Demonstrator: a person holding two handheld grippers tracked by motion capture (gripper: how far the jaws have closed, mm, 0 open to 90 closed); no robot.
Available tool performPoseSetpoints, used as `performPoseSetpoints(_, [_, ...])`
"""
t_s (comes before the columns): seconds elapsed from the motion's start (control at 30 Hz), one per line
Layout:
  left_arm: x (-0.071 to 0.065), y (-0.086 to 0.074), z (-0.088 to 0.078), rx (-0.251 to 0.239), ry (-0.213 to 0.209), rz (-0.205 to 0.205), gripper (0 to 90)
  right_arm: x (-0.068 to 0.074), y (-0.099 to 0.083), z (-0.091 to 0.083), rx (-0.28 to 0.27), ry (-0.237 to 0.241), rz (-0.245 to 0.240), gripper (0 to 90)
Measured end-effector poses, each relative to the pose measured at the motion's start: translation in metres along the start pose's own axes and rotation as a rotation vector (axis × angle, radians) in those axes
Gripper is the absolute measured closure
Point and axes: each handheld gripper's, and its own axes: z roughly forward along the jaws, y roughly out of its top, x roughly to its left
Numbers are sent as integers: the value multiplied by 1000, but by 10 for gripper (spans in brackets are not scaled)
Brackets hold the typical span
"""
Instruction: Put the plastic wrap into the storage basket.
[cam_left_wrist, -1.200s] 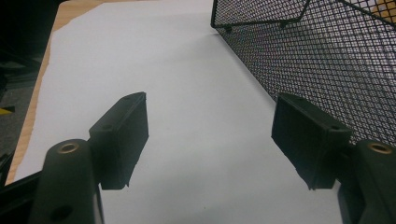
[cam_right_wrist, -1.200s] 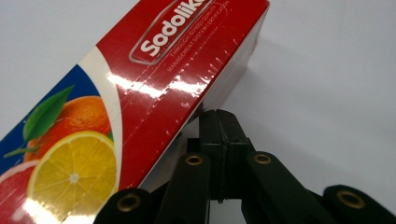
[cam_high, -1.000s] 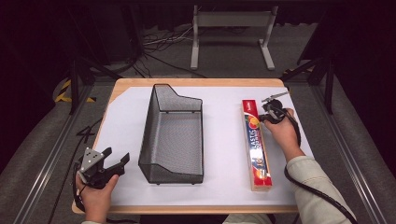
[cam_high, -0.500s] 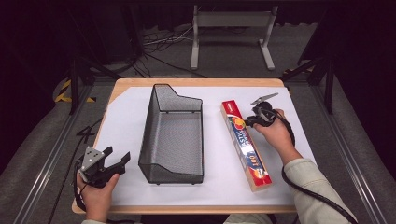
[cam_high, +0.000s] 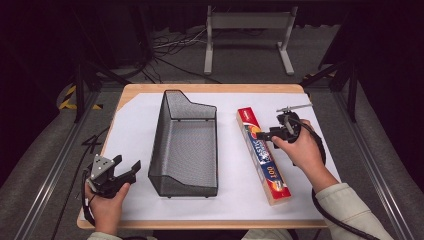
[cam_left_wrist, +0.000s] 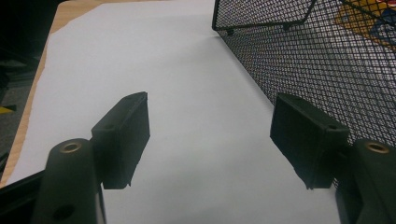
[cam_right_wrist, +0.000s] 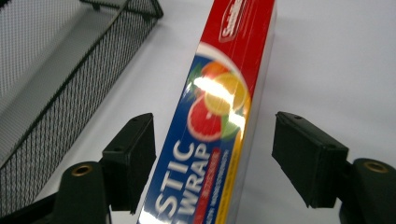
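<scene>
A long red and blue plastic wrap box lies aslant on the white sheet, its far end turned toward the black wire mesh basket. My right gripper hovers over the box's far half. Its jaws have just been opening and now stand open on either side of the box without pressing it, as the right gripper view shows. My left gripper rests open near the table's front left corner, beside the basket, with nothing between the pads of the left gripper.
A white paper sheet covers most of the wooden table. The basket's mesh wall runs close along the left of the box. A metal stand and cables lie on the floor beyond the table.
The box's far end has swung left toward the basket. My right gripper moved left with it, rose a little, and its jaws opened. The left gripper stayed put.
</scene>
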Motion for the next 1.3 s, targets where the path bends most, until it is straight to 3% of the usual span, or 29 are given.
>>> performPoseSetpoints(0.13, [-1,0,1,1,3,1,290,13,-11,6,73,-57,-31,223])
performPoseSetpoints(0.23, [-1,0,1,0,3,1,291,17,-16,13,112,-59,-36,199])
performPoseSetpoints(0.3, [0,0,1,0,4,0,291,20,-22,19,144,-90,-56,176])
performPoseSetpoints(0.43, [-1,0,1,2,2,1,291,25,-26,25,204,-118,-39,170])
performPoseSetpoints(0.63, [0,0,1,1,5,1,291,26,-27,33,270,-134,10,183])
performPoseSetpoints(0.87, [0,0,0,1,6,1,291,27,-29,42,305,-133,-17,180])
performPoseSetpoints(1.17, [0,0,0,0,5,1,290,33,-29,45,365,-191,27,306])
performPoseSetpoints(1.3, [0,0,0,-3,4,1,290,40,-26,43,380,-260,37,371])
